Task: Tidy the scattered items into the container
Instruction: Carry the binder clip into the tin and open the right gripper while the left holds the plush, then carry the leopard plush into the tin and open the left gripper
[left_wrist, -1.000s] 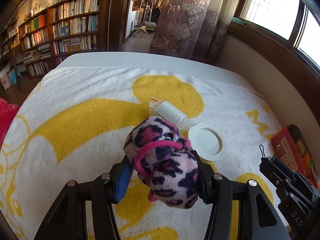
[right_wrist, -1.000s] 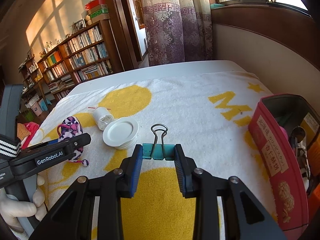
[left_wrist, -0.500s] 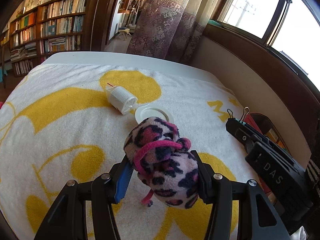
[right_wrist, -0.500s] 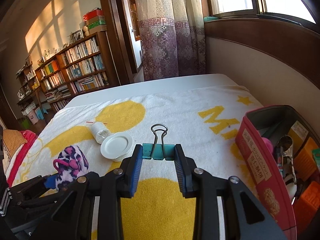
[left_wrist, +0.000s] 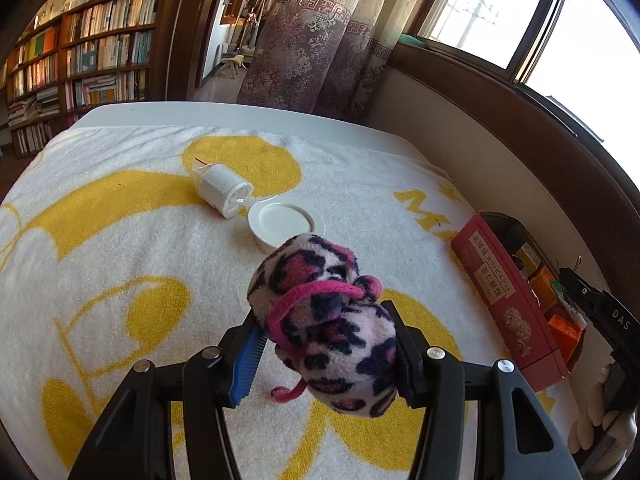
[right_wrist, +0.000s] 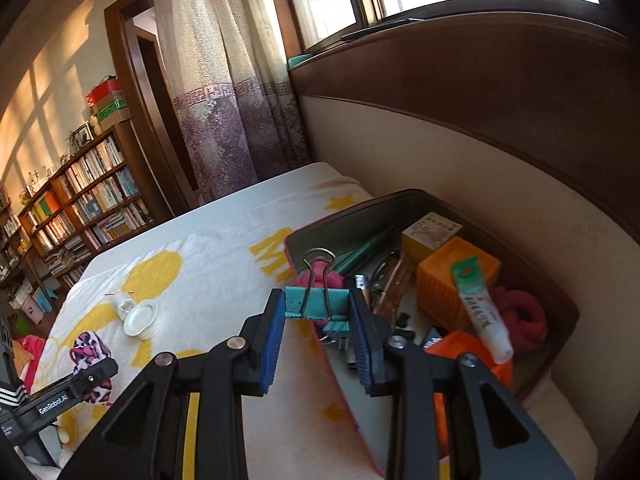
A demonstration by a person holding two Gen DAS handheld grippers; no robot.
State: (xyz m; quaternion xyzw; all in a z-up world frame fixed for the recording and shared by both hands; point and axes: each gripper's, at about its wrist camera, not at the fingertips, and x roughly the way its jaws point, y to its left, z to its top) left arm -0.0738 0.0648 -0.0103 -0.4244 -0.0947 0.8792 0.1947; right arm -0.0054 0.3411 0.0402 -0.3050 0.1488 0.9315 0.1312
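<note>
My left gripper (left_wrist: 326, 354) is shut on a pink leopard-print plush pouch (left_wrist: 324, 320) and holds it above the yellow-and-white towel (left_wrist: 120, 264). My right gripper (right_wrist: 318, 328) is shut on a teal binder clip (right_wrist: 316, 302) and holds it over the near rim of the red container (right_wrist: 560, 304), which has several items inside. The container also shows in the left wrist view (left_wrist: 508, 300) at the right. A white lid (left_wrist: 286, 222) and a small white jar (left_wrist: 222, 190) lie on the towel.
The container holds an orange block (right_wrist: 452, 276), a white tube (right_wrist: 480, 312) and a red scrunchie (right_wrist: 520, 314). A wall runs behind the container. Bookshelves (left_wrist: 80, 64) and a curtain (left_wrist: 320, 36) stand past the far table edge.
My right gripper has carried the binder clip to the right, from over the towel to over the container. My left gripper has turned right with the pouch, bringing the container into view.
</note>
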